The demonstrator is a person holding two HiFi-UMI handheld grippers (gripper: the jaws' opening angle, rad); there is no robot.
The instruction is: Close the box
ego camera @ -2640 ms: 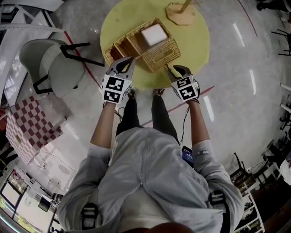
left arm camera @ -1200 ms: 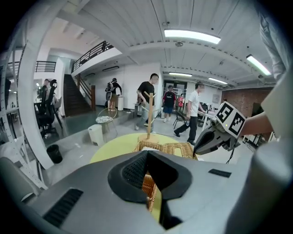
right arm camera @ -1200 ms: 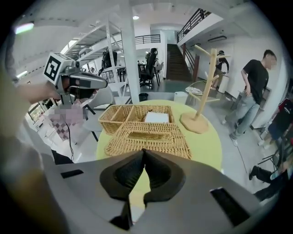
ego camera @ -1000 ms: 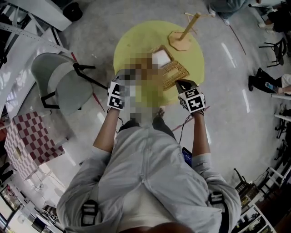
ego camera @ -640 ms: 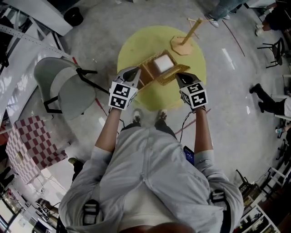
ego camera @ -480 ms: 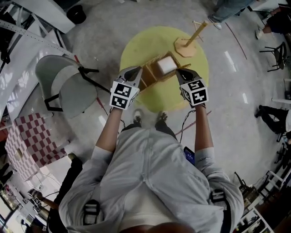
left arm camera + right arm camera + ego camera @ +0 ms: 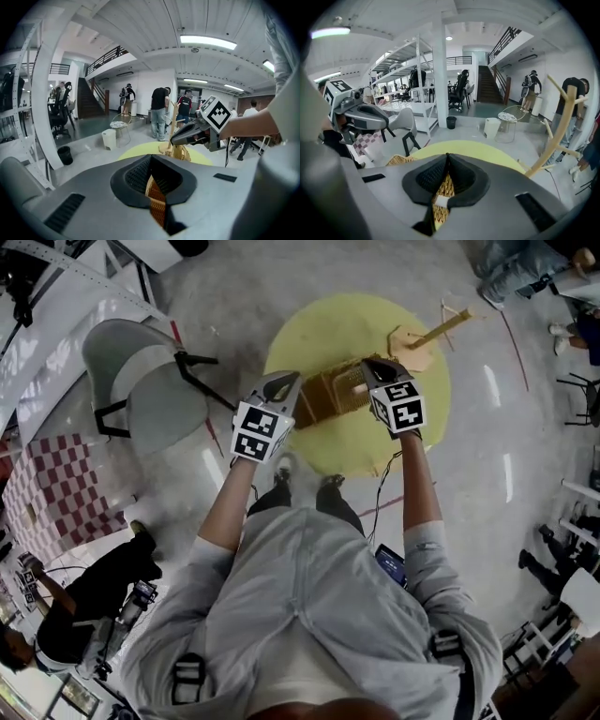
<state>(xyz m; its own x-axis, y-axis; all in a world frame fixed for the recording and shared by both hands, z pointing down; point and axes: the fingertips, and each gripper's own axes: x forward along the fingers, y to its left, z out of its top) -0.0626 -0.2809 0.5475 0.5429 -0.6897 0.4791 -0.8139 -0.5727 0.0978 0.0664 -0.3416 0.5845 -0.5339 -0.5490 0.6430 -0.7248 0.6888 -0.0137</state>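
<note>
A wicker box (image 7: 330, 395) stands on the round yellow table (image 7: 328, 324), between my two grippers. My left gripper (image 7: 288, 382) is at the box's left side, shut on a wicker lid flap (image 7: 157, 206) that shows between its pads. On the right side, my right gripper (image 7: 368, 366) is shut on the other wicker flap (image 7: 440, 194). Both flaps are raised over the box, and its inside is hidden. Each gripper shows in the other's view: the right gripper (image 7: 176, 138) and the left gripper (image 7: 384, 123).
A wooden stand (image 7: 419, 337) with a slanted pole sits on the table just behind the right gripper. A grey chair (image 7: 141, 390) stands left of the table, a red-checkered box (image 7: 56, 493) further left. A person (image 7: 75, 606) crouches at lower left; other people stand beyond the table.
The white item inside the box was visible before; now the flaps, held by both grippers, have come up over it and hide it. The grippers have drawn closer together.
</note>
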